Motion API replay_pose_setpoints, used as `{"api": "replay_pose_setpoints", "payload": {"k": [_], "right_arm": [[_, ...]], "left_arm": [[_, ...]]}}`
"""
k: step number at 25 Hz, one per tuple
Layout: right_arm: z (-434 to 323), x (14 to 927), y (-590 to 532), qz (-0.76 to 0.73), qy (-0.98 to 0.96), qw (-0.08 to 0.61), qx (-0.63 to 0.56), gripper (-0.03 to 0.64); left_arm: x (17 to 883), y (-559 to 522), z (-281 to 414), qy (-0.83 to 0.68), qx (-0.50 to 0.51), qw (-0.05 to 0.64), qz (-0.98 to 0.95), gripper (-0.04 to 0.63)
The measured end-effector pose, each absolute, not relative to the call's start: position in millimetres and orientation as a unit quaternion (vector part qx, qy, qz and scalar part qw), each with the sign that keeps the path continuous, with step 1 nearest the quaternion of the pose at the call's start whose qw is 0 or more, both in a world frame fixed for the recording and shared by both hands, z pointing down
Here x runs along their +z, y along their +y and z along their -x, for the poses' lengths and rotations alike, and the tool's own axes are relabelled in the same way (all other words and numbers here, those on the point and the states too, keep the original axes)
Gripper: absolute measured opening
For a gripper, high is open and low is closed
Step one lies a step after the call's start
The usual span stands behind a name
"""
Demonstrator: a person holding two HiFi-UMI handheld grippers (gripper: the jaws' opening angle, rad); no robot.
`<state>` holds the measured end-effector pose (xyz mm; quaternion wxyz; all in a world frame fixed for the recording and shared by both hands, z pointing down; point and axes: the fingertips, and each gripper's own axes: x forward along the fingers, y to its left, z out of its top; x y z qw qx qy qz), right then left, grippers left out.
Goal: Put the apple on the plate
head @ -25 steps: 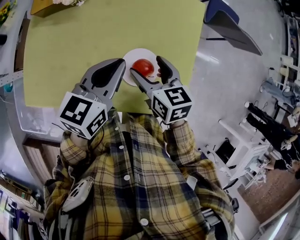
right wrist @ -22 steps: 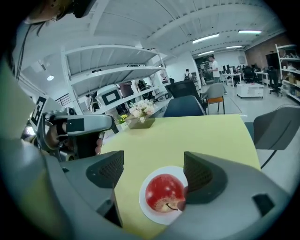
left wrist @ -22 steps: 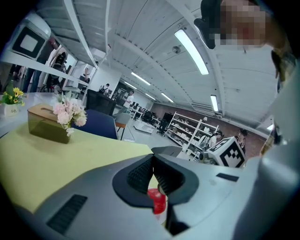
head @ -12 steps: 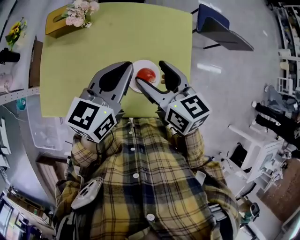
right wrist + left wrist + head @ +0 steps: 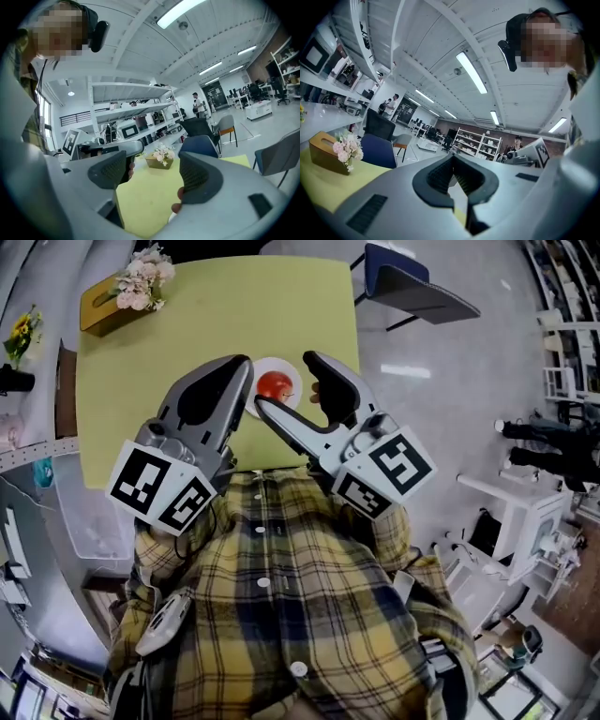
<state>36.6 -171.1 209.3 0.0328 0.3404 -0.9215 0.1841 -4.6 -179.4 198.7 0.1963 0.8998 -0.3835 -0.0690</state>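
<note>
With the right gripper spread empty and the left gripper closed empty, the apple on the white plate could be rolled off if clipped by a jaw.

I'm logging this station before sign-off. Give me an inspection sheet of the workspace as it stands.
Surface: yellow-green table, mostly bare.
Job's things: red apple sits on the white plate, close to the table's near edge.
Clutter: wooden box with flowers at the far left corner.
Grippers: left gripper shut and empty; right gripper open with nothing between its jaws; neither touches the apple.
Cables: nothing seen.
Surroundings: blue chair beyond the far right corner; shelving and people farther off in the room.
</note>
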Motion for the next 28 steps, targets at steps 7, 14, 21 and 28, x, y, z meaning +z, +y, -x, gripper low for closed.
{"api": "replay_pose_setpoints", "payload": {"k": [7, 14, 21, 28], "right_arm": [[-52, 191, -160, -0.374, -0.911, 0.014, 0.172, 0.253], [-54, 191, -159, -0.388, -0.907, 0.019, 0.166, 0.154], [-60, 203, -170, -0.409, -0.891, 0.019, 0.197, 0.012], [-60, 205, -173, -0.403, -0.891, 0.020, 0.208, -0.003]], "left_arm": [[194, -167, -2, -0.367, -0.066, 0.191, -0.908, 0.008], [193, -164, -3, -0.360, -0.066, 0.191, -0.911, 0.008], [199, -170, 0, -0.360, -0.062, 0.194, -0.911, 0.008], [201, -172, -3, -0.357, -0.055, 0.196, -0.911, 0.008]]}}
